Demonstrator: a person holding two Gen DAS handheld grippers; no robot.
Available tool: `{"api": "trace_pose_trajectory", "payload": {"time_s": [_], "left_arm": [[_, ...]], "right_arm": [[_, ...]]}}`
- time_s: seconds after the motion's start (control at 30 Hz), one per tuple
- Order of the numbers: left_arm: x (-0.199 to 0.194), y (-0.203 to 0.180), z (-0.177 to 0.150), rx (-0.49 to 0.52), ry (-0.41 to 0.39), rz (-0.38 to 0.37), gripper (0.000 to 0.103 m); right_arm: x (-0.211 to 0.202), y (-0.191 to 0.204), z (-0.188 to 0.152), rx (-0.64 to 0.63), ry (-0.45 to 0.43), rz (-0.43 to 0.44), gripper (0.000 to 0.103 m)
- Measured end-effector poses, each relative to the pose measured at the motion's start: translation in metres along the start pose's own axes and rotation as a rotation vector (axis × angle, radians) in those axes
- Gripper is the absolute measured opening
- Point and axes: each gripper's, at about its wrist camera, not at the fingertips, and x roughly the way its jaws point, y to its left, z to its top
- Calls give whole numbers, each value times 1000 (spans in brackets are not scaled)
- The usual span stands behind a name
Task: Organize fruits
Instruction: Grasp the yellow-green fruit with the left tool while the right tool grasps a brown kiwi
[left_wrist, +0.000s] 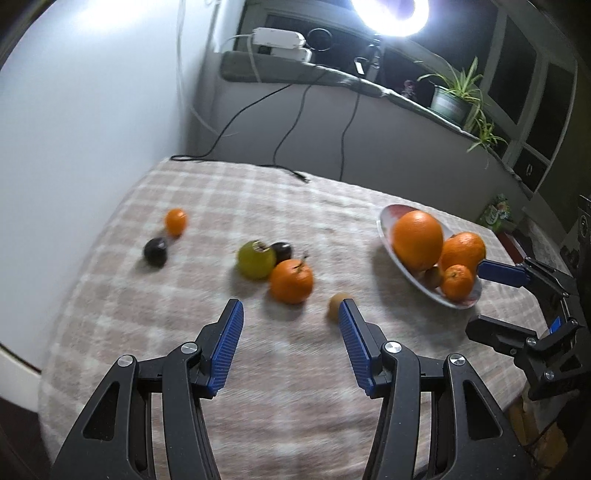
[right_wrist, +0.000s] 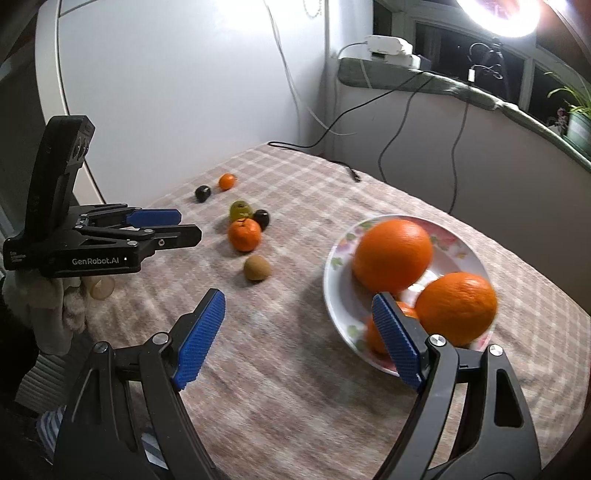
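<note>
A flowered plate (left_wrist: 384, 218) (right_wrist: 461, 251) holds a big orange (left_wrist: 417, 240) (right_wrist: 391, 254), a second orange (left_wrist: 463, 249) (right_wrist: 456, 308), a small mandarin (left_wrist: 457, 281) and a kiwi (left_wrist: 434, 277). Loose on the checked cloth lie a kiwi (left_wrist: 334, 308) (right_wrist: 256, 267), a mandarin (left_wrist: 291, 280) (right_wrist: 243, 234), a green apple (left_wrist: 256, 260) (right_wrist: 241, 210), two dark plums (left_wrist: 155, 252) (right_wrist: 262, 218) and a tiny mandarin (left_wrist: 176, 221) (right_wrist: 226, 181). My left gripper (left_wrist: 291, 308) (right_wrist: 188, 224) hovers open and empty just short of the loose mandarin. My right gripper (right_wrist: 298, 297) (left_wrist: 476, 299) stands open and empty at the plate's near-left rim.
A black cable plug (left_wrist: 301, 177) (right_wrist: 354, 175) lies at the cloth's far edge. White wall closes the left side. A sill with a potted plant (left_wrist: 452, 103) and a bright ring light runs behind. A pale sleeve (right_wrist: 55, 314) shows under the left gripper.
</note>
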Motion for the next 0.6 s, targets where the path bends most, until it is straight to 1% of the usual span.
{"api": "trace_pose_trajectory", "payload": {"time_s": [0.13, 0.27, 0.33, 0.4, 0.43, 0.5, 0.57, 0.6], "left_arm": [[3, 14, 0, -24, 6, 4, 53], [11, 23, 7, -46, 6, -10, 52], [17, 27, 12, -58, 10, -20, 48], [23, 31, 17, -68, 13, -24, 45], [25, 32, 18, -67, 14, -23, 41], [31, 33, 23, -58, 19, -19, 38], [38, 34, 27, -53, 26, -16, 38], [41, 34, 29, -51, 28, -17, 37]], "right_arm": [[10, 13, 2, -14, 7, 25, 84], [22, 24, 5, -20, 14, 53, 84], [29, 29, 7, -25, 20, 61, 84], [36, 33, 8, -23, 30, 74, 79], [40, 35, 9, -22, 37, 81, 74], [49, 38, 10, -23, 52, 77, 69], [56, 40, 11, -23, 66, 68, 62], [60, 41, 12, -21, 74, 66, 61]]}}
